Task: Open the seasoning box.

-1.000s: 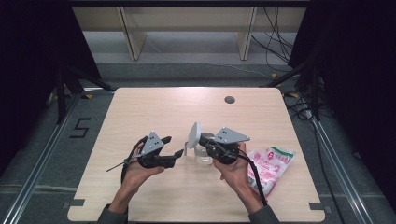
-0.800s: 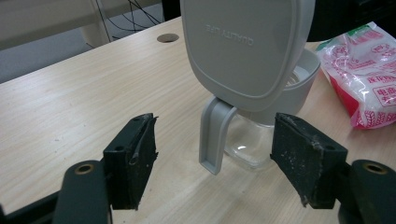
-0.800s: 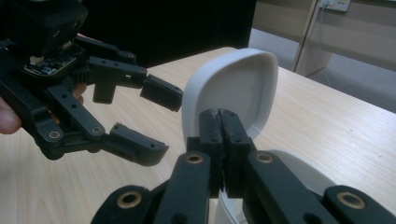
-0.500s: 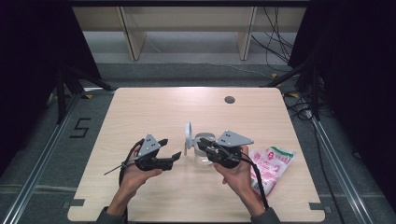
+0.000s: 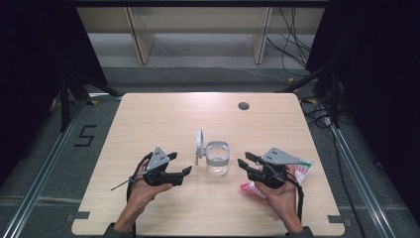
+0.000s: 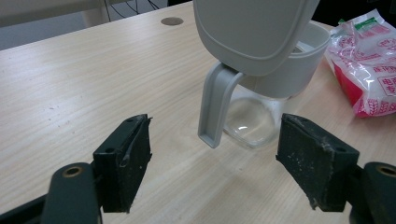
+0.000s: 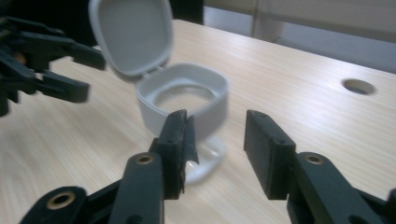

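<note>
Each hand-held gripper, left [image 5: 184, 170] and right [image 5: 243, 163], is black, with a grey three-cornered plate on top and a black cable trailing back from its body along the forearm. The jaws are flat black arms with a round brass-ringed hole near the base, ending in blocky, scuffed, dusty black pads [image 6: 125, 164].

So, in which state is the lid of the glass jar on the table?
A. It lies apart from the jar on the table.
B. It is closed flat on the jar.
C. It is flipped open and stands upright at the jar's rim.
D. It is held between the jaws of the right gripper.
C: the grey lid stands upright, hinged at the rim of the jar, whose mouth is uncovered; both grippers are apart from it.
</note>
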### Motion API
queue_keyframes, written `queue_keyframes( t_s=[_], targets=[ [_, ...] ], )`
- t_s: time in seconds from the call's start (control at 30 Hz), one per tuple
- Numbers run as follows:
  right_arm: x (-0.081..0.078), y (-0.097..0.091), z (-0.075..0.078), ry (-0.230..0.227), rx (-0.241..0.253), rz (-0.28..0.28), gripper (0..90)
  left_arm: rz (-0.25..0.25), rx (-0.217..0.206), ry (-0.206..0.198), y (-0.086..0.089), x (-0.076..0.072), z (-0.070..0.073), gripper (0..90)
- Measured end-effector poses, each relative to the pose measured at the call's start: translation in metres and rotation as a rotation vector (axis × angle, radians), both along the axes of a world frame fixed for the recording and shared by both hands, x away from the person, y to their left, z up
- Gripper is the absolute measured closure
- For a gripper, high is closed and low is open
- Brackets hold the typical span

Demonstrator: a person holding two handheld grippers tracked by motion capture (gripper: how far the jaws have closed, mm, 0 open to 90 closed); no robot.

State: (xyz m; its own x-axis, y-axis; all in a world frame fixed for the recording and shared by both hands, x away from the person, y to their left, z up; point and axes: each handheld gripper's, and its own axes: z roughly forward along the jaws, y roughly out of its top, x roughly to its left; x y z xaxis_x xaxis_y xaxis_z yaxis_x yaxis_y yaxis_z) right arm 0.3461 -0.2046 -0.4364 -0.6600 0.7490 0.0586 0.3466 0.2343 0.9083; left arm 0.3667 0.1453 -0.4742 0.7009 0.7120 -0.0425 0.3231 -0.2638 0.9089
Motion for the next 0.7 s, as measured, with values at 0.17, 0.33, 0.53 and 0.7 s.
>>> queue_keyframes(
  t_s=[0.17,0.33,0.53,0.7],
  targets=[
    [-0.01,-0.025,-0.005,-0.003,-0.003,-0.06,51.9,-0.013,0.005,-0.006,-0.003,-0.006,0.002,24.5],
    [-0.02,-0.051,-0.014,0.049,0.02,-0.172,47.3,-0.026,0.009,-0.005,-0.007,-0.01,0.0,24.0],
    [-0.029,-0.074,-0.023,0.105,0.004,-0.264,45.3,-0.034,0.012,0.01,-0.007,-0.012,-0.002,24.4],
    [-0.04,-0.1,-0.026,0.117,0.011,-0.323,43.7,-0.03,0.026,0.011,-0.004,-0.012,-0.003,24.3]
  ],
)
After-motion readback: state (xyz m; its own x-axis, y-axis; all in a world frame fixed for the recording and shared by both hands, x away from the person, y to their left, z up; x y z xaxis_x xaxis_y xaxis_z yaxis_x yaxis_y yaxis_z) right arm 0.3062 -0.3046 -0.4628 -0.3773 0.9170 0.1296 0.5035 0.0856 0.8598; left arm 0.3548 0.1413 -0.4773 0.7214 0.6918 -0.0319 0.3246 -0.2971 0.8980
